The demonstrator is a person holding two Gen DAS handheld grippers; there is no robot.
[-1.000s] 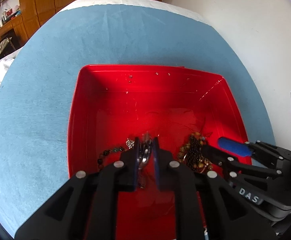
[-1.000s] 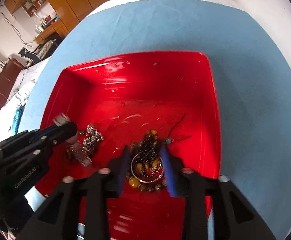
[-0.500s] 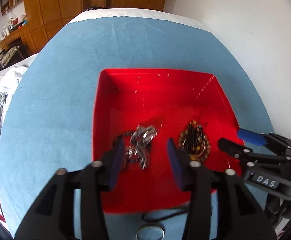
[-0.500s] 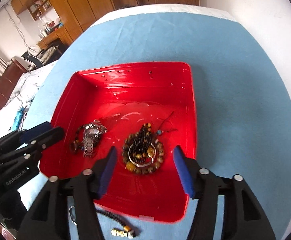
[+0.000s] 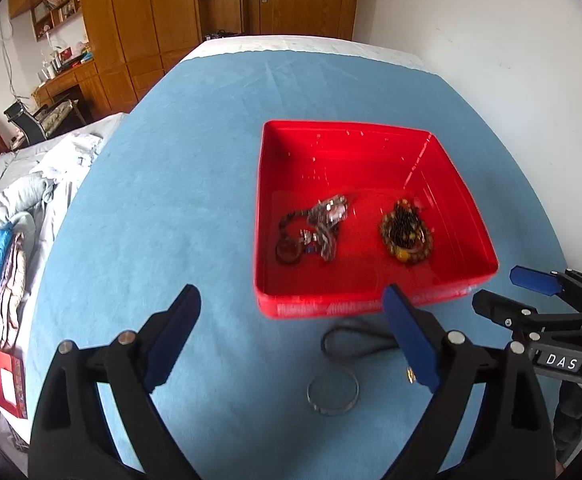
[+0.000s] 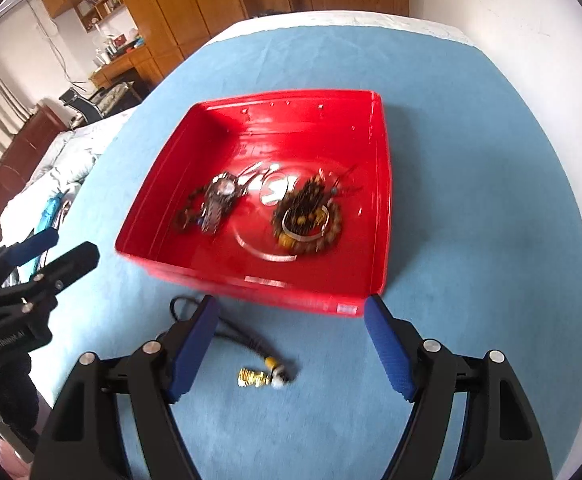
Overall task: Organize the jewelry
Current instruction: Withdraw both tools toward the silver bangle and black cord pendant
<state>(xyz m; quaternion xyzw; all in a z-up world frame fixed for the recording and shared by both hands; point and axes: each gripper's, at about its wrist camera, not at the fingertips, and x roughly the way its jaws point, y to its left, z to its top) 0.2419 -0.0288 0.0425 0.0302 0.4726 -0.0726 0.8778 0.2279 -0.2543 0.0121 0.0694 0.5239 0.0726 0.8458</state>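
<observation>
A red tray (image 5: 371, 308) (image 6: 379, 200) sits on the blue cloth. Inside it lie a silver watch tangled with a dark bead bracelet (image 5: 319, 228) (image 6: 215, 204) on the left and a heap of brown and amber beads (image 5: 407, 232) (image 6: 311, 216) on the right. In front of the tray lie a black cord necklace (image 5: 343, 340) with a gold pendant (image 6: 259, 378) and a silver bangle (image 5: 333, 394). My left gripper (image 5: 291, 336) (image 6: 51, 248) is open and empty, above the cloth near the tray's front. My right gripper (image 6: 291, 344) (image 5: 515, 288) is open and empty, over the necklace.
The blue cloth (image 5: 171, 200) covers a round-edged table next to a white wall (image 5: 491, 40). A bed with piled laundry (image 5: 19, 220) lies to the left. Wooden cabinets (image 5: 151, 20) stand at the back. A red box (image 5: 7, 380) is low at the left.
Both grippers let go of the jewelry in the tray, opened wide and pulled back and up, out of the tray. The necklace and bangle in front of the tray came into view.
</observation>
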